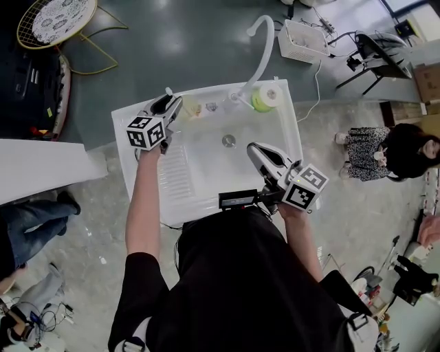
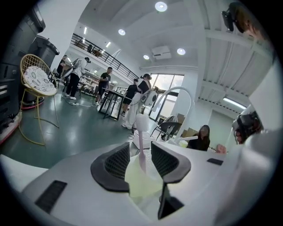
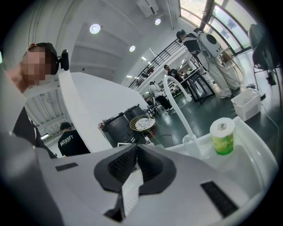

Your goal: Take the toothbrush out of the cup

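- Toothbrush (image 2: 142, 148): stands upright in the cup (image 2: 141, 182). Pale handle, white head well clear of the rim. Not out yet.
- Cup: pale yellow, see-through. It is at the far-left corner of the sink (image 1: 292, 141), by the back ledge.
- Left gripper (image 2: 140, 151): fingers spread wide, one on each side of the cup and the brush. The pads press on neither, so it holds nothing. It reaches in over the sink's far-left corner.
- Right gripper (image 3: 136, 153): fingers fully together, nothing between them. It hangs over the sink's near-right part and points toward the back ledge.
- Drain (image 1: 229, 140): in the middle of the sink, between the two grippers.
- Ribbed board (image 1: 177, 175): sloped, along the sink's left side, under the left forearm.
- Tap (image 1: 262, 47): white gooseneck rising from the middle of the sink's back ledge.
- Green canister (image 1: 265, 98): white top, on the sink's back ledge just right of the tap.
- Basket (image 1: 302, 40): white, on the floor beyond the sink's far-right corner.
- Wire chair (image 1: 55, 20): gold frame, patterned cushion, well beyond the sink's far-left corner.
- Seated person (image 1: 385, 148): on the floor to the right of the sink, well apart from it.
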